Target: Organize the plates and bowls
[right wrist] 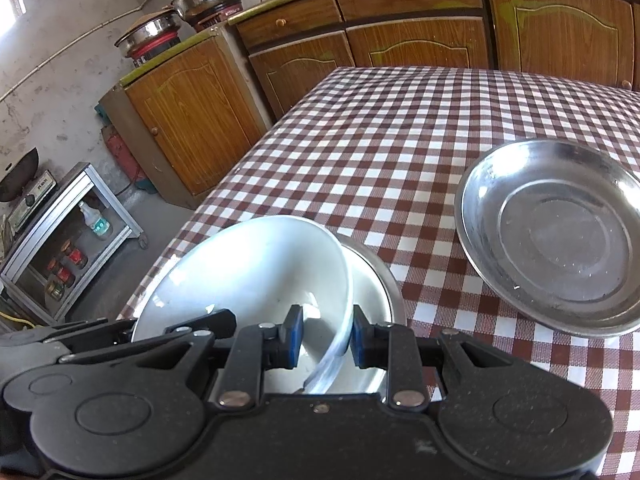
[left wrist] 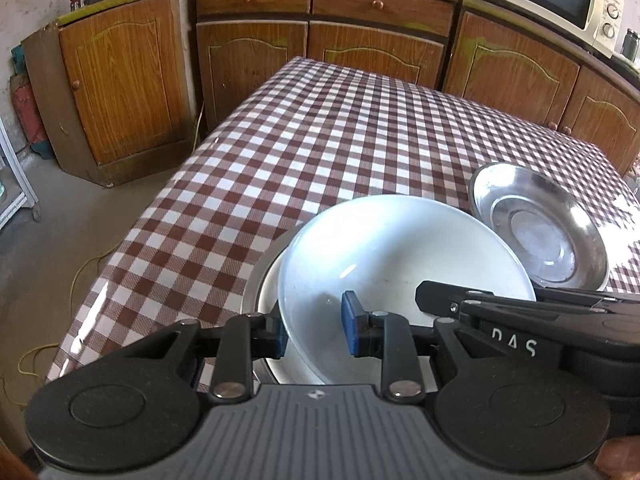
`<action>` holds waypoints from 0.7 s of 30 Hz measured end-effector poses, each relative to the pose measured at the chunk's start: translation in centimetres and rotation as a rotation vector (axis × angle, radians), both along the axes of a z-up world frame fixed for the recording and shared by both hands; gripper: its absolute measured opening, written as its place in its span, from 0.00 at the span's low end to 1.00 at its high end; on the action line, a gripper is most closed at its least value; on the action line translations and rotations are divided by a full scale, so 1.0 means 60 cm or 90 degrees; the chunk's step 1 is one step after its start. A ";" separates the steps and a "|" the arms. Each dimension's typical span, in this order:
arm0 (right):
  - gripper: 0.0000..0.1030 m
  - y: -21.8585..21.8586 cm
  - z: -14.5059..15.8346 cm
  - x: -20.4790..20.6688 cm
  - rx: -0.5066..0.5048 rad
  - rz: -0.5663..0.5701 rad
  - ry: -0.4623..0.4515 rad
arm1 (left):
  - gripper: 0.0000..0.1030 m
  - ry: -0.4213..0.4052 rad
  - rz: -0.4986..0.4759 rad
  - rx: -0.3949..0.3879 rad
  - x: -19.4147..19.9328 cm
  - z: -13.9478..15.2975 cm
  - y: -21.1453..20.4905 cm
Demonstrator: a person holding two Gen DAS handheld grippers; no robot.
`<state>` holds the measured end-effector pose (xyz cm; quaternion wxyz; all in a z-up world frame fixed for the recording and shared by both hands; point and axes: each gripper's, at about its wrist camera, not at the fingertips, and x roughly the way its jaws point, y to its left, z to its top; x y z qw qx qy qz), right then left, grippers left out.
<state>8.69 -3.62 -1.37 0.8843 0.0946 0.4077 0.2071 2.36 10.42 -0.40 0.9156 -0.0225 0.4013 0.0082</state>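
Between the fingers of both tools, the white bowl (left wrist: 400, 264) is sitting tilted in a steel dish (right wrist: 380, 276) — the left gripper (left wrist: 314, 326) and right gripper (right wrist: 326, 338) are straddling its rim, jaws half-open, not pinching. Closing evenly — both sides together — should be keeping it steady; another steel plate (right wrist: 560, 236) is lying right of the right tool.

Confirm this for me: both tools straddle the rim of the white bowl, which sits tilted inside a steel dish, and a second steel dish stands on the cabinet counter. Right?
Not quite. The second steel dish lies on the checkered tablecloth, beside the stack, not on the counter; the right wrist view shows it. The rest holds: left tool and right tool straddle the white bowl, tilted in a steel dish.
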 end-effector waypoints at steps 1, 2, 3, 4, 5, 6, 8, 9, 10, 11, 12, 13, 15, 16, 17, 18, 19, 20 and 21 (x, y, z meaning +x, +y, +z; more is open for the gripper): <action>0.30 0.000 -0.003 0.001 -0.001 0.002 0.003 | 0.27 0.001 0.002 -0.001 -0.001 -0.001 0.001; 0.31 0.000 -0.006 0.002 -0.001 0.005 0.007 | 0.27 0.003 0.003 -0.003 0.000 -0.003 0.002; 0.31 0.001 -0.009 0.003 0.000 0.006 0.011 | 0.26 0.004 0.003 -0.005 0.001 -0.004 0.003; 0.31 0.001 -0.011 0.003 0.002 0.004 0.011 | 0.26 0.003 0.003 -0.008 0.001 -0.004 0.003; 0.31 0.000 -0.011 0.003 0.002 0.005 0.009 | 0.26 0.003 0.002 -0.006 0.000 -0.004 0.002; 0.31 0.001 -0.011 0.004 0.001 0.005 0.008 | 0.26 0.003 0.002 -0.004 0.000 -0.004 0.000; 0.31 0.000 -0.010 0.006 0.000 0.006 0.009 | 0.27 0.002 0.002 -0.005 0.000 -0.005 0.000; 0.31 0.001 -0.010 0.006 -0.003 0.007 0.007 | 0.27 0.004 0.003 -0.007 -0.001 -0.006 0.000; 0.31 0.001 -0.010 0.005 -0.007 0.008 0.004 | 0.27 0.004 0.003 -0.010 -0.001 -0.008 0.001; 0.31 0.002 -0.009 0.004 -0.014 0.012 0.002 | 0.27 0.004 0.005 -0.014 -0.002 -0.009 0.001; 0.31 0.002 -0.009 0.004 -0.019 0.014 0.001 | 0.27 0.005 0.006 -0.017 -0.002 -0.010 0.001; 0.31 0.002 -0.009 0.004 -0.018 0.016 0.003 | 0.27 0.004 0.008 -0.020 -0.003 -0.011 0.002; 0.34 0.001 -0.008 0.006 -0.016 0.022 0.007 | 0.26 0.006 0.013 -0.031 -0.002 -0.011 0.006; 0.36 0.002 -0.007 0.005 -0.016 0.024 0.009 | 0.26 0.005 0.015 -0.034 -0.002 -0.011 0.007; 0.37 0.003 -0.007 0.005 -0.017 0.026 0.011 | 0.26 0.005 0.015 -0.036 -0.002 -0.012 0.008; 0.37 0.004 -0.006 0.004 -0.021 0.028 0.011 | 0.26 0.004 0.015 -0.037 -0.002 -0.012 0.008; 0.37 0.005 -0.006 0.004 -0.024 0.029 0.011 | 0.26 0.004 0.014 -0.038 -0.002 -0.012 0.008; 0.36 0.005 -0.006 0.005 -0.025 0.030 0.013 | 0.26 0.003 0.014 -0.040 -0.003 -0.011 0.009; 0.36 0.006 -0.005 0.005 -0.028 0.031 0.013 | 0.26 0.003 0.015 -0.043 -0.003 -0.011 0.010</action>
